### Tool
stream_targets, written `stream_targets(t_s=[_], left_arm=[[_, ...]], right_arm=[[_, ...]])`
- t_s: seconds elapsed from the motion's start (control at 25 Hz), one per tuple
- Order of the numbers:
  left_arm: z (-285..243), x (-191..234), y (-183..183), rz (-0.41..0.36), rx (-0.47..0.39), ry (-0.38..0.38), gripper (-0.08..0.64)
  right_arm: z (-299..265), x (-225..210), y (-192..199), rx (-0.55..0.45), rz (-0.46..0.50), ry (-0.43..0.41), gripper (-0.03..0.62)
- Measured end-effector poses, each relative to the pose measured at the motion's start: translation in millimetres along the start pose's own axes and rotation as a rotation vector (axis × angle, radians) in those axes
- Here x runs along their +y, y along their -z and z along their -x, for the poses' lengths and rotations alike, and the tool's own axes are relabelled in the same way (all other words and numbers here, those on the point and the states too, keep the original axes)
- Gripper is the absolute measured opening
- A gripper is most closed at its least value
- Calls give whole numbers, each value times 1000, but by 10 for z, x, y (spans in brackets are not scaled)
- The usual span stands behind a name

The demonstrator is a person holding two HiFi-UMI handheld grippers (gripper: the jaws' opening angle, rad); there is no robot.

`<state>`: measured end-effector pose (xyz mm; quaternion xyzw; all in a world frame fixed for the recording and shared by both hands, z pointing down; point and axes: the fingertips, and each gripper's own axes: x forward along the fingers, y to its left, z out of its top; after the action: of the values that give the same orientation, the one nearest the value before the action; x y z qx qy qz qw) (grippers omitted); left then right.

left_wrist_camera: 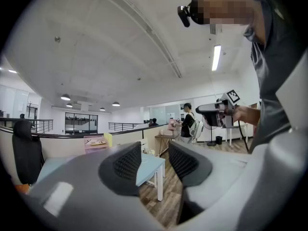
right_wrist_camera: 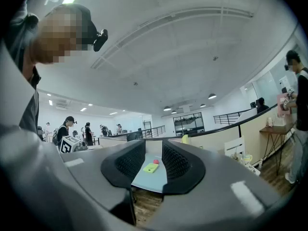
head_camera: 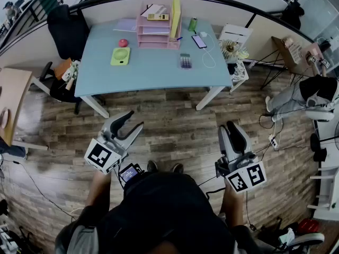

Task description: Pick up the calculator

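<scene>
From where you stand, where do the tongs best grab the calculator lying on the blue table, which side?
I'd grip the calculator across its long edges, tongs coming down from the near side. It lies flat on the table, long axis pointing away from you. The white cable loops at its right, apart from it.

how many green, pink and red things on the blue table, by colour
green: 2, lime pad and bottle
pink: 1, organizer
red: 1, small round thing
total: 4
</scene>
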<state>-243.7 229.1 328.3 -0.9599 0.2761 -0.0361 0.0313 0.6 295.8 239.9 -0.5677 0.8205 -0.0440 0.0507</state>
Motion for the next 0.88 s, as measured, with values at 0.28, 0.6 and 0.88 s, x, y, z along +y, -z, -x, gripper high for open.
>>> stream_targets(t_s=[0.28,0.6,0.88], left_arm=[[8,29,112,28,-1,9,196],[-67,8,158,37,-15,60,196],[-293,-98,163,41,-16,97,196]], right_arm=[[-73,60,56,25,9,-3,109],[-29,136,104,43,23,20,109],[38,-10,123,43,-23,19,109]])
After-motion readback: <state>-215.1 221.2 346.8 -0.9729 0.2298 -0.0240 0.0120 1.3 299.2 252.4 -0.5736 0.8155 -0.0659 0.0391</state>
